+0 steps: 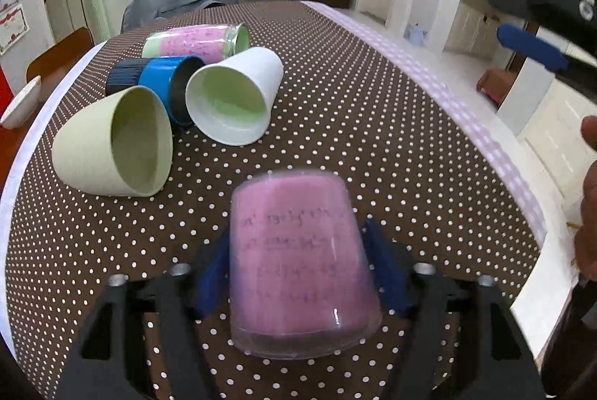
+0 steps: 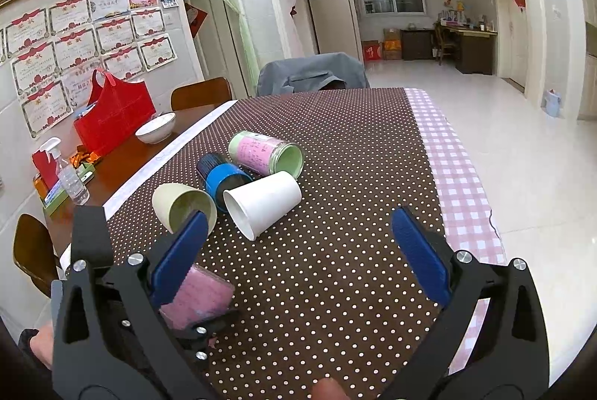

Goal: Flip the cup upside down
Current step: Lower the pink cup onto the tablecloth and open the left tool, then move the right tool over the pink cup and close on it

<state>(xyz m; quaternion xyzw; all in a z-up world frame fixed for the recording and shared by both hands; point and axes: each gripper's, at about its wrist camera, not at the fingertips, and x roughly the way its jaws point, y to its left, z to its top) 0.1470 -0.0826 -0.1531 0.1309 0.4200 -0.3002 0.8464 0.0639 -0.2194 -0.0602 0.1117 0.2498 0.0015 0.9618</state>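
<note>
My left gripper [image 1: 298, 265] is shut on a clear cup with a pink lining [image 1: 298, 258], held with its closed base pointing away and its wide mouth toward the camera, just above the dotted tablecloth [image 1: 373, 138]. The blue pads [image 1: 384, 269] press its sides. The same cup [image 2: 197, 291] shows at lower left in the right wrist view. My right gripper [image 2: 298, 250] is open and empty above the table. It also shows in the left wrist view [image 1: 522, 27], at the upper right.
Several cups lie on their sides in a cluster: a pale green cup [image 1: 112, 146], a white cup [image 1: 235, 94], a blue-and-black cup [image 1: 156, 83], a pink-and-green glass [image 1: 197, 43]. A bowl [image 2: 156, 127], a red bag [image 2: 115, 116] and a spray bottle [image 2: 69, 176] sit on the left.
</note>
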